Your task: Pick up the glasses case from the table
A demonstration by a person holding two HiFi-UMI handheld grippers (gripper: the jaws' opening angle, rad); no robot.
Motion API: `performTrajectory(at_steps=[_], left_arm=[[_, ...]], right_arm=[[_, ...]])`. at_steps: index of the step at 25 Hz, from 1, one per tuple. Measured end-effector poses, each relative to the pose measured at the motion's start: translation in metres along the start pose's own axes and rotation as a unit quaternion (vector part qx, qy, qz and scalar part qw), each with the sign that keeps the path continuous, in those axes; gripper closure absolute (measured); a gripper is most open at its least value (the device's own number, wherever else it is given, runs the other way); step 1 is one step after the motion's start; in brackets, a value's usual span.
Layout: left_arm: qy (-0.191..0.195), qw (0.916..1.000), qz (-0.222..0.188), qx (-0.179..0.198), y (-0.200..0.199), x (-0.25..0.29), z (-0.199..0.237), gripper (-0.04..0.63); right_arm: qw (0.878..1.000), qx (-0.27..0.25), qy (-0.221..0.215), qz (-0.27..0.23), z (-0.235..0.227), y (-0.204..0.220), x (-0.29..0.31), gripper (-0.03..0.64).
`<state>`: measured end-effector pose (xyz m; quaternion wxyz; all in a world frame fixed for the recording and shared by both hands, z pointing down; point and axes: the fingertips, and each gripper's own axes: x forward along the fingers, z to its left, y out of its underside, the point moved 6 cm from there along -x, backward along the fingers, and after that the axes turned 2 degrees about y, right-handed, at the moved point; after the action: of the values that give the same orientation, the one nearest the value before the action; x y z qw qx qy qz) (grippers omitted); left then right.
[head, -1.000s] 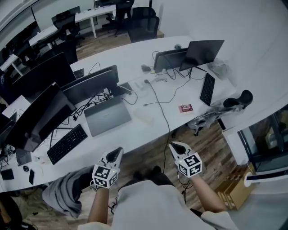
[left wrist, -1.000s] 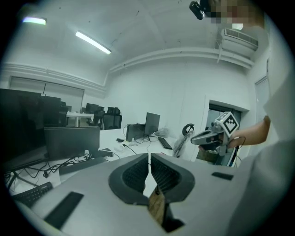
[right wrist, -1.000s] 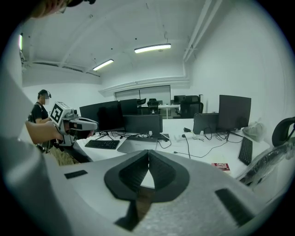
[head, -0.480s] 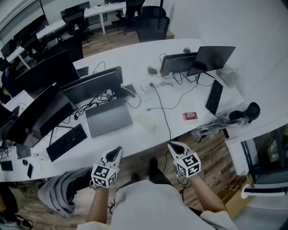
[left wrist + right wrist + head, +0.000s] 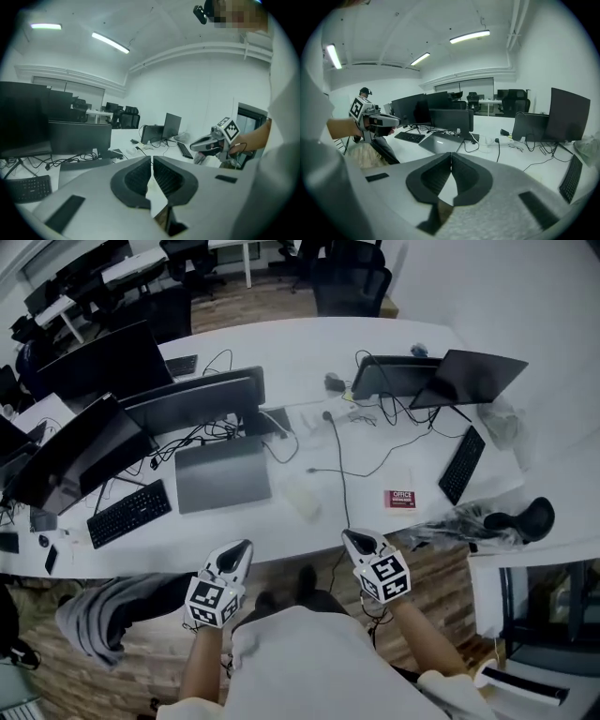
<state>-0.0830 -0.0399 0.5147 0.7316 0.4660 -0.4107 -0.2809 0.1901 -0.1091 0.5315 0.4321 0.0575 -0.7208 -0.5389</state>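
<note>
Hovering at the near edge of the long white curved desk [image 5: 300,343], left gripper [image 5: 239,552] & right gripper [image 5: 354,540] both have jaws clenched on nothing, prob. a carry pose for the approach. The pale oblong glasses case [image 5: 302,496], as I judge it, lies at 12 o'clock btwn them, at 3 o'clock of the closed grey laptop [image 5: 222,474].

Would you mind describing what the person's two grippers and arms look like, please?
Both the left gripper and the right gripper are light grey with tapering snouts, and each carries a white cube printed with black square markers. Their fingers have black ribbed pads. The person wears a pale short-sleeved top, with the forearms bare.
</note>
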Motion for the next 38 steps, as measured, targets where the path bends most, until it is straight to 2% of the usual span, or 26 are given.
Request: performTrajectory(at_steps=[10, 18, 26, 33, 38], left_arm=[[-0.062, 0.9977, 0.009, -0.026, 0.009, 0.042, -0.011, 0.581], [-0.097, 0.9941, 0.017, -0.045, 0.019, 0.07, -0.02, 0.581], [-0.114, 0.9912, 0.024, -0.063, 0.029, 0.076, -0.023, 0.581], [-0.109, 0.9908, 0.036, -0.072, 0.042, 0.077, -0.007, 0.581], [-0.099, 0.9909, 0.044, -0.079, 0.054, 0.088, 0.014, 0.581]], right_arm=[[0.996, -0.037, -0.067, 0.039, -0.058, 0.006, 0.049, 0.601], [0.989, -0.06, -0.119, 0.071, -0.08, 0.019, 0.089, 0.6], [0.982, -0.073, -0.151, 0.092, -0.076, 0.027, 0.128, 0.601], [0.978, -0.079, -0.152, 0.121, -0.066, 0.038, 0.161, 0.598], [0.974, -0.083, -0.147, 0.152, -0.058, 0.051, 0.188, 0.567]])
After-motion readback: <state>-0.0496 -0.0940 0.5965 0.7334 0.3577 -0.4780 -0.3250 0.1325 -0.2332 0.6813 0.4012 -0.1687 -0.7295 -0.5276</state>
